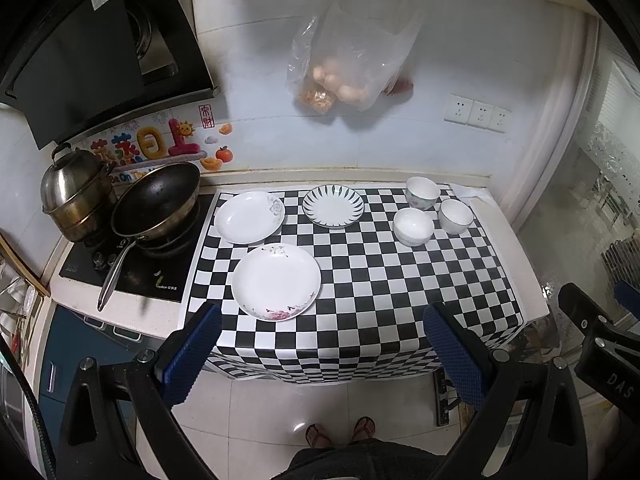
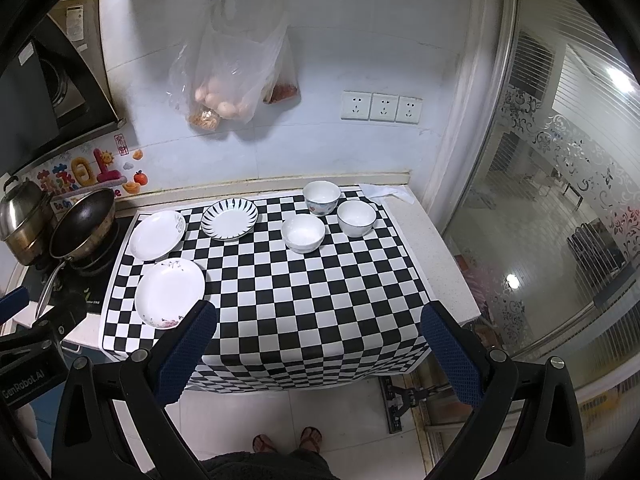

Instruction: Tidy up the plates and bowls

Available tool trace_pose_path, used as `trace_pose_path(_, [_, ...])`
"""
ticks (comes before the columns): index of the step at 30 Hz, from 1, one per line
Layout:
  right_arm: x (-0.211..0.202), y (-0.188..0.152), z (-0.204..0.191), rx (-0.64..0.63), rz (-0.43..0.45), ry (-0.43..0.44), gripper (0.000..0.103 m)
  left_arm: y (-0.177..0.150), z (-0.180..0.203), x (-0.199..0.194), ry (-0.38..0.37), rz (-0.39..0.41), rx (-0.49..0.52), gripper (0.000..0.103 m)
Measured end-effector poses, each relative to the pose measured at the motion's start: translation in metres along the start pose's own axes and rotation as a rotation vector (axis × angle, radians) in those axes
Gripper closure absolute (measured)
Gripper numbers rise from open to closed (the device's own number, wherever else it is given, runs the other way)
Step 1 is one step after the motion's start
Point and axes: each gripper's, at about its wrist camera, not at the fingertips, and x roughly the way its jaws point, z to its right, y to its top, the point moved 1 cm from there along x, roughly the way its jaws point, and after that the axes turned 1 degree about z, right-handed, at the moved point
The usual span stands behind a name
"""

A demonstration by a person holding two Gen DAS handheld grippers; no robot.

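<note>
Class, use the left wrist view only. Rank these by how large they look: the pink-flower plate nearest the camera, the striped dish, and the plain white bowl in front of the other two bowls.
1. Pink-flower plate, though it is also nearest the camera.
2. Striped dish.
3. Plain white bowl.

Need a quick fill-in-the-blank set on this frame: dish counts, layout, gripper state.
1. The checkered mat carries ____ plates.
2. The bowls number ____.
3. The striped plate lies between the bowls and the ____ by the wok.
4. The left gripper and right gripper are both ____ and hold nothing.

Missing words: three; three; white plate; open
</note>
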Motion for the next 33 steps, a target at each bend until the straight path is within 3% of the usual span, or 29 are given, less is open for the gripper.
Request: trace_pose_path(33, [0.0024, 0.0017, 0.0020, 0.007, 0.000, 0.002, 0.000, 0.0070, 0.0016, 0.0026, 0.001, 0.003, 0.002, 0.000])
